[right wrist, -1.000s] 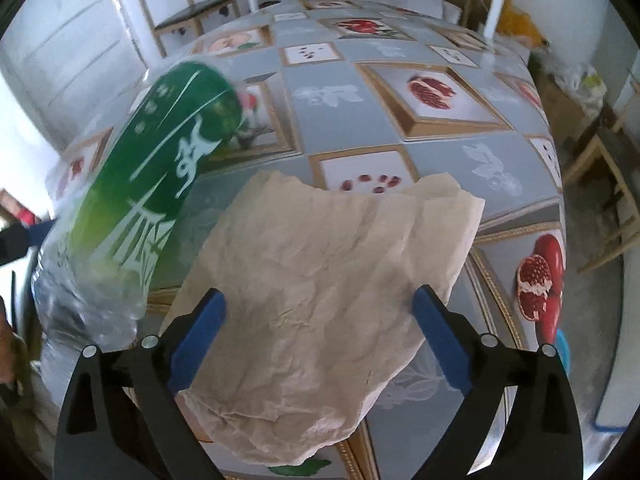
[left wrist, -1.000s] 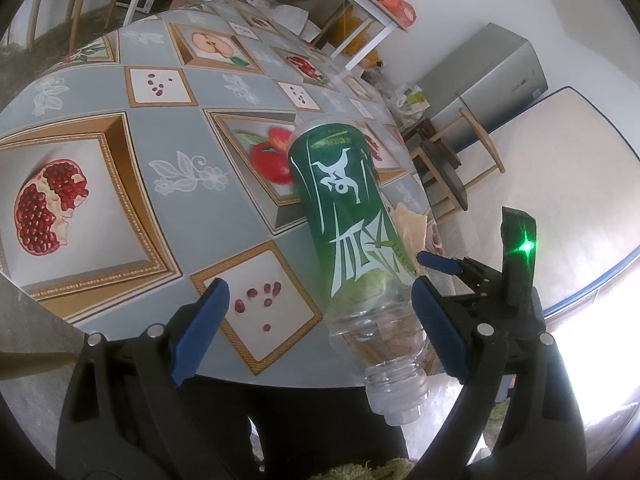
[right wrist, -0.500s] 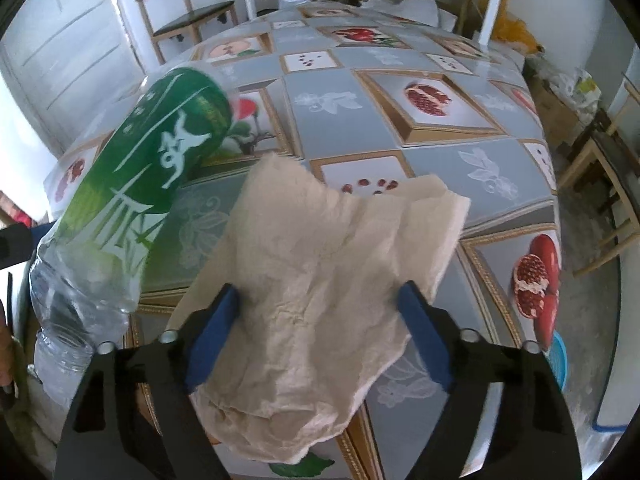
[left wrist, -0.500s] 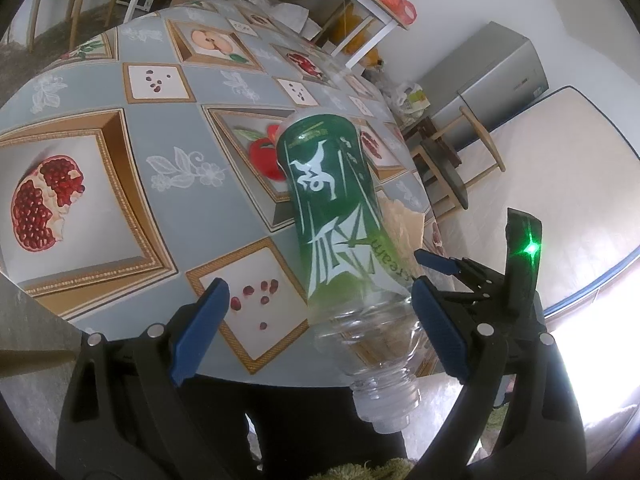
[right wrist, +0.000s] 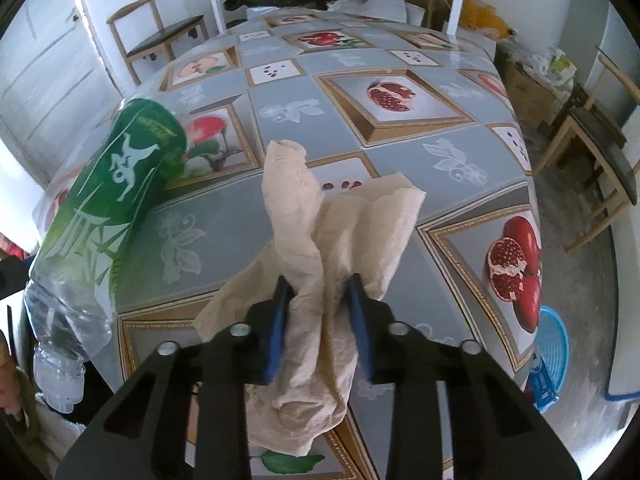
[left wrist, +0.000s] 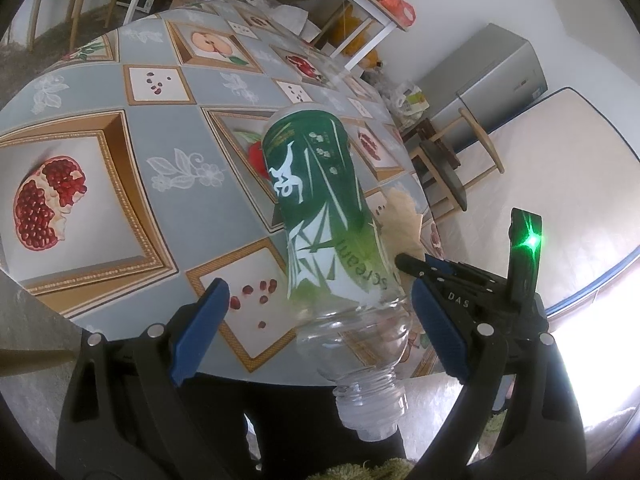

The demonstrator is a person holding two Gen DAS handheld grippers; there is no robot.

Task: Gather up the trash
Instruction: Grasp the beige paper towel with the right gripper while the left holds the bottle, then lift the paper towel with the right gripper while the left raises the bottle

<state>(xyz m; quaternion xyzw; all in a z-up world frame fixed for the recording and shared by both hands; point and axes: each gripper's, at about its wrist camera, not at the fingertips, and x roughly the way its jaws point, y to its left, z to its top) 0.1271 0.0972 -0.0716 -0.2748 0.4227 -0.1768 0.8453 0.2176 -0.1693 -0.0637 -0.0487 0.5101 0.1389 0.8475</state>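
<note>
An empty clear plastic bottle with a green label lies on the table's near edge, its open neck sticking out past the edge toward me. My left gripper is open, its blue fingers on either side of the bottle's lower part, not touching it. The bottle also shows in the right wrist view at the left. My right gripper is shut on a crumpled beige paper napkin, bunched up between the fingers. A corner of the napkin peeks out behind the bottle in the left wrist view.
The table has a grey cloth with framed fruit pictures. The right gripper's body with a green light sits right of the bottle. Wooden chairs stand at the right and far left. A blue basket is on the floor.
My right gripper has closed on the napkin, which went from lying flat to bunched and raised. The bottle's base has swung slightly left. The left gripper stays open.
</note>
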